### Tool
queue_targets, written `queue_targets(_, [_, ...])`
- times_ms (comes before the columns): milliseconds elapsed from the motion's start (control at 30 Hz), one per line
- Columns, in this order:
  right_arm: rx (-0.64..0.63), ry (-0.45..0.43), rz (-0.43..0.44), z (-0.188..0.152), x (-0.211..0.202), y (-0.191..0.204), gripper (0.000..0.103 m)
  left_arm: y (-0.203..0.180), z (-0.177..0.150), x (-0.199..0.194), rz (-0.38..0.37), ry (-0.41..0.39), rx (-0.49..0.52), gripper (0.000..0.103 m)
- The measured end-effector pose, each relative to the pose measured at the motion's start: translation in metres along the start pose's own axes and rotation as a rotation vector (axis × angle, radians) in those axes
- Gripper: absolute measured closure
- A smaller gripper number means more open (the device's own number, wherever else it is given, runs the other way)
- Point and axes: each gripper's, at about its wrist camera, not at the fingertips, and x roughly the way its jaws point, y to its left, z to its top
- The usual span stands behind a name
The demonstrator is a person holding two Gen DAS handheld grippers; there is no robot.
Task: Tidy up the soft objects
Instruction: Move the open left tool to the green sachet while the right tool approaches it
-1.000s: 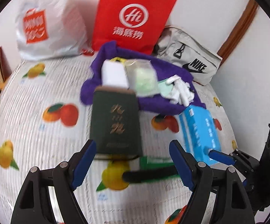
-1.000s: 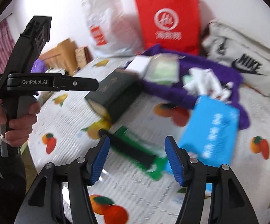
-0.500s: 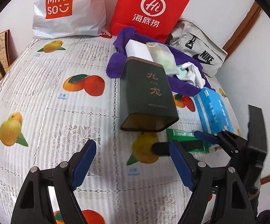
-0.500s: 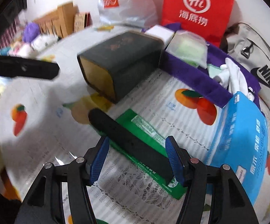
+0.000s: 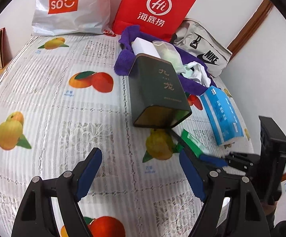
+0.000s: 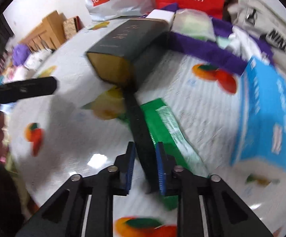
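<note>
A long black bar (image 6: 141, 126) lies across a green packet (image 6: 162, 130) on the fruit-print tablecloth. My right gripper (image 6: 146, 167) has come down over the bar's near end; its jaws are closing, with the bar between the blue pads and filling the gap. In the left wrist view the same gripper (image 5: 214, 161) sits low at the right, by the green packet (image 5: 192, 142). My left gripper (image 5: 141, 173) stands open over bare cloth with nothing between its fingers. Behind lie a dark green tin (image 5: 156, 90) on its side, a blue tissue pack (image 5: 222, 112) and a purple towel (image 5: 125, 59) holding white gloves (image 5: 198, 71).
A white Miniso bag (image 5: 69, 9), a red paper bag (image 5: 154, 7) and a grey Nike pouch (image 5: 204, 45) line the wall at the back. The wall runs close on the right. Cardboard boxes (image 6: 50, 29) stand beyond the table's left edge.
My right gripper has dropped lower and its jaws have narrowed from wide apart to tight around the black bar. The left gripper slid left and lower, away from the tin.
</note>
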Motion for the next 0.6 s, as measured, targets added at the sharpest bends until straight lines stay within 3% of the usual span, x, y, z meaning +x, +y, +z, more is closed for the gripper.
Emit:
queue_targets(233, [0.053, 0.018, 0.095, -0.018, -0.012, 0.015, 0.092, 0.006, -0.015, -0.01, 0.011, -0.011, -0.022, 0.024])
queue_targets(600, [-0.028, -0.018, 0.004, -0.015, -0.012, 0.025, 0.09, -0.005, -0.037, -0.018, 0.032, -0.01, -0.031, 0.024])
